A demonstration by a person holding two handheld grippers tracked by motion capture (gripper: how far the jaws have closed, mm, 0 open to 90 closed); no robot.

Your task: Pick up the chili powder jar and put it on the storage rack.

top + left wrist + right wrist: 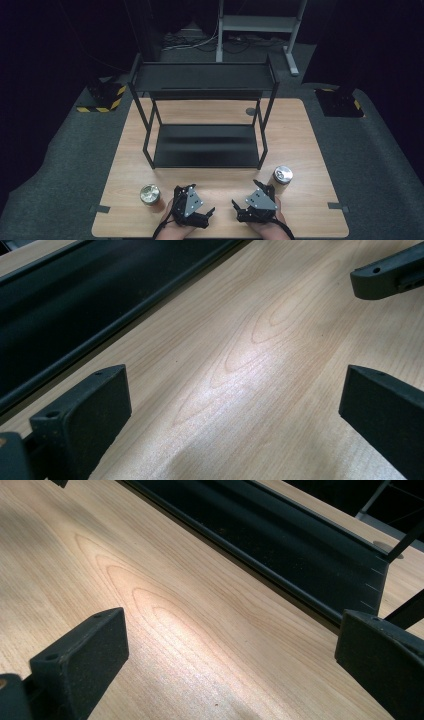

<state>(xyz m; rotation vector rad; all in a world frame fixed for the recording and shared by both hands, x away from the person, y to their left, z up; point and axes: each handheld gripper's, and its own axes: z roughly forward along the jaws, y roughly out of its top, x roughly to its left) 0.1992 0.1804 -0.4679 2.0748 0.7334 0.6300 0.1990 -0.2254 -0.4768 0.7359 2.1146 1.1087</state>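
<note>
A wooden table (300, 150) is seen from above. A black two-level shelf rack (205, 115) stands on the far half of it. Two grippers are held low near the front edge. The left gripper (212, 212) is seen with its jaws spread wide, and nothing is held between them. The right gripper (234, 205) is also spread wide and holds nothing. The two grippers point toward each other and are near, but not touching.

A tin can (150, 195) stands just to the left of the left gripper. A second can (282, 176) stands just beside the right gripper, on its right. Both cans look shut on top, but they are too small to be sure.

In the left gripper view, bare wood lies between the jaws, and the rack's bottom shelf (75, 315) is seen at the upper left.
</note>
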